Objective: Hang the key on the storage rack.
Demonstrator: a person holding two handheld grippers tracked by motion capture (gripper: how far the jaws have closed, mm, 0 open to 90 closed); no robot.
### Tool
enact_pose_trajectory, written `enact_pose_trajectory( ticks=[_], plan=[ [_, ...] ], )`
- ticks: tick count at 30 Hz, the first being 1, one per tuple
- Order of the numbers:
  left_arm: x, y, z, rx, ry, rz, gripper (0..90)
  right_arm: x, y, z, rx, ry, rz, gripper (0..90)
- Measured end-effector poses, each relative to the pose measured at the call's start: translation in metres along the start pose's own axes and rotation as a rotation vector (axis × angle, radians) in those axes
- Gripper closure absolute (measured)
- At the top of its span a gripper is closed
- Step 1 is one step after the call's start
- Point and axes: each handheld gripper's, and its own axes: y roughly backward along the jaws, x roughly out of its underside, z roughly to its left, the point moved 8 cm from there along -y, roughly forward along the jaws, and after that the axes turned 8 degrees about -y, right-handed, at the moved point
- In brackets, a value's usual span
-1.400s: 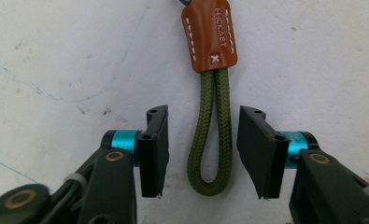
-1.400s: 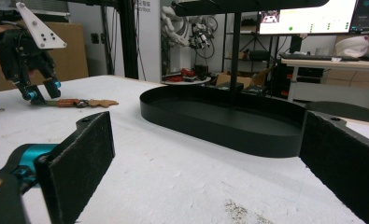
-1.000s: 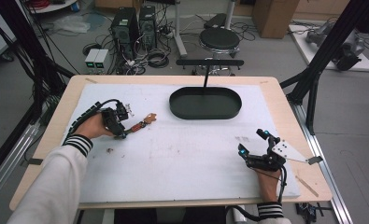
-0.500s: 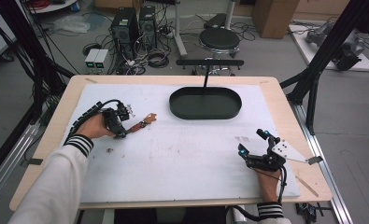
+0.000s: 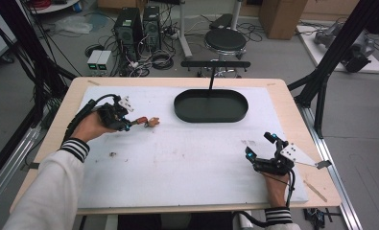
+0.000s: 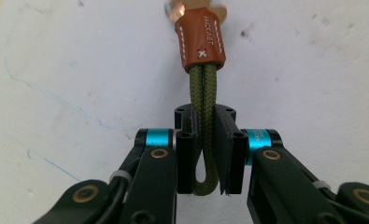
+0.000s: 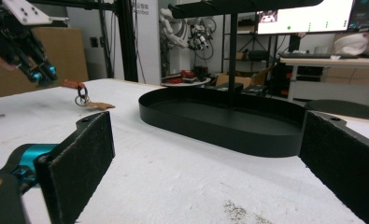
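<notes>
Two jaws of the left gripper (image 6: 204,154) are pinching the keychain's green cord loop (image 6: 204,135), lifting it; at four o'clock, the right gripper (image 5: 263,152) is idling spread.

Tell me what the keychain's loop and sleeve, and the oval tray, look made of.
Loop: olive braided cord, woven texture, pinched in the left tongs. Sleeve: tan leather, apparently, with white stitching and a stamped name. Tray: matte black, probably painted metal or plastic; can't tell which.

Black tray (image 5: 211,106) and post mid-table.
</notes>
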Motion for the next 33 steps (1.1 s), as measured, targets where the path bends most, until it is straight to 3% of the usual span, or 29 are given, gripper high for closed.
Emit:
enact_pose_trajectory(
  ticks=[1,3,9,16,21,22,25,33],
  plan=[
    [0.0,0.0,0.0,0.0,0.0,0.0,79.7,0.0,0.0,0.0,0.001,-0.002,0.013,2.9],
    [-0.008,0.011,0.0,-0.008,-0.004,-0.051,79.7,-0.001,0.0,-0.001,0.005,0.011,0.027,2.9],
    [-0.025,0.028,-0.008,0.01,-0.024,-0.141,79.7,-0.014,-0.005,0.009,-0.051,0.024,0.03,2.9],
    [-0.048,0.043,-0.025,0.068,-0.049,-0.261,79.7,-0.041,-0.022,0.032,-0.181,0.067,0.075,2.9],
    [-0.058,0.047,-0.031,0.096,-0.058,-0.307,79.6,-0.064,-0.036,0.05,-0.281,0.101,0.112,2.9],
    [-0.066,0.049,-0.036,0.118,-0.062,-0.344,79.6,-0.068,-0.038,0.055,-0.312,0.092,0.132,2.9],
    [-0.073,0.05,-0.042,0.136,-0.081,-0.363,79.6,-0.076,-0.045,0.065,-0.376,0.112,0.167,2.9],
    [-0.101,0.048,-0.065,0.201,-0.134,-0.421,79.6,-0.091,-0.064,0.085,-0.462,0.173,0.257,3.0]
  ],
)
